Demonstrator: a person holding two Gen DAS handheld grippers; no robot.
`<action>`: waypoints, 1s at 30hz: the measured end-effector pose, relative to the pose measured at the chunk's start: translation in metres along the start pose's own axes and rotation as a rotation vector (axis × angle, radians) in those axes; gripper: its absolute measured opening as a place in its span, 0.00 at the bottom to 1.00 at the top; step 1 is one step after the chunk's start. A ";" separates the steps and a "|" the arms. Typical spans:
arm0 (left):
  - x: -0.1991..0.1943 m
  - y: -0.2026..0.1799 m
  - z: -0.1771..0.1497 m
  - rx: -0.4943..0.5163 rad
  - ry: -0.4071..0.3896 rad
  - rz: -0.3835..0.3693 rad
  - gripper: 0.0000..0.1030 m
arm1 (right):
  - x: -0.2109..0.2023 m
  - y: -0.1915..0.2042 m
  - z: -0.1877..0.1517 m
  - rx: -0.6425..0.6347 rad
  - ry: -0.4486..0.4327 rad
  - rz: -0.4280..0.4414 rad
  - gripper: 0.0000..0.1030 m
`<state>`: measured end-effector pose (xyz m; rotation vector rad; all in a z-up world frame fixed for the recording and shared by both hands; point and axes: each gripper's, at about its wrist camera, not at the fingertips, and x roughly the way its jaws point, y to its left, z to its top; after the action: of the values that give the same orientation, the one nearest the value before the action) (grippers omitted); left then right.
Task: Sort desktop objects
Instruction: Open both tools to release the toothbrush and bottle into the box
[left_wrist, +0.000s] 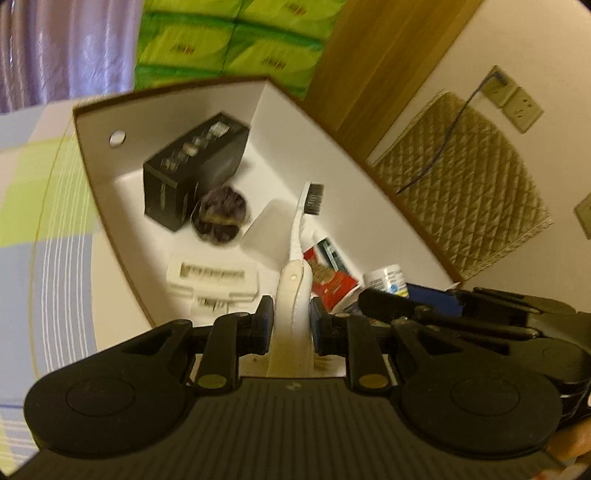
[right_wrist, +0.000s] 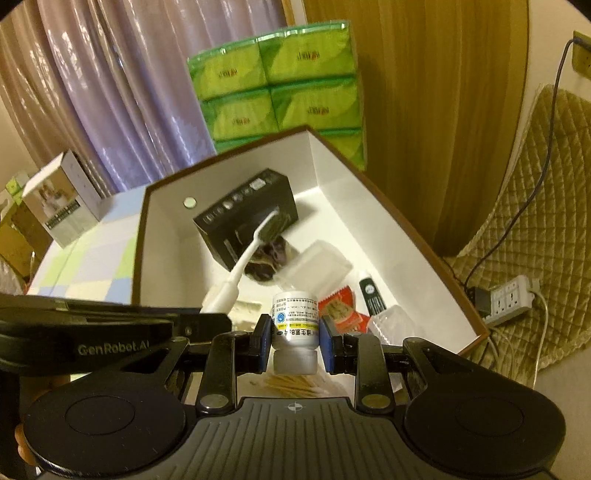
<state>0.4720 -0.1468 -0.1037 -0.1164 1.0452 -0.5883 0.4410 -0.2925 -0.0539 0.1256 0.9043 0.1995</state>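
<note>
My left gripper (left_wrist: 291, 319) is shut on the handle of a white toothbrush (left_wrist: 301, 236), whose dark bristles point away over the open white box (left_wrist: 288, 110). The same toothbrush (right_wrist: 251, 251) shows in the right wrist view, reaching in from the left. My right gripper (right_wrist: 293, 338) is shut on a small white pill bottle (right_wrist: 295, 319), held cap toward the camera above the near end of the box (right_wrist: 332, 162). Inside lie a black carton (left_wrist: 192, 170), a dark purple bundle (left_wrist: 221, 214), a clear plastic case (left_wrist: 267, 230), a red packet (left_wrist: 328, 277) and a white tray (left_wrist: 212, 275).
Green tissue packs (right_wrist: 280, 85) are stacked behind the box, beside a purple curtain (right_wrist: 110, 74). A small printed carton (right_wrist: 61, 199) stands at the left on the checked cloth (right_wrist: 85, 266). A quilted cushion (left_wrist: 465, 184), wall sockets and a power strip (right_wrist: 511, 299) lie to the right.
</note>
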 end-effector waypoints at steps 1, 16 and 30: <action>0.003 0.001 -0.001 0.000 0.010 0.007 0.16 | 0.002 0.000 -0.001 -0.003 0.006 0.000 0.24; 0.026 -0.014 -0.001 0.186 0.089 0.107 0.16 | 0.014 -0.005 -0.006 -0.011 0.070 0.006 0.24; 0.033 -0.013 0.016 0.327 0.130 0.178 0.20 | 0.034 0.010 -0.004 -0.118 0.214 0.056 0.24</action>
<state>0.4926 -0.1770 -0.1164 0.3020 1.0587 -0.6025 0.4572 -0.2752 -0.0807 0.0202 1.1003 0.3222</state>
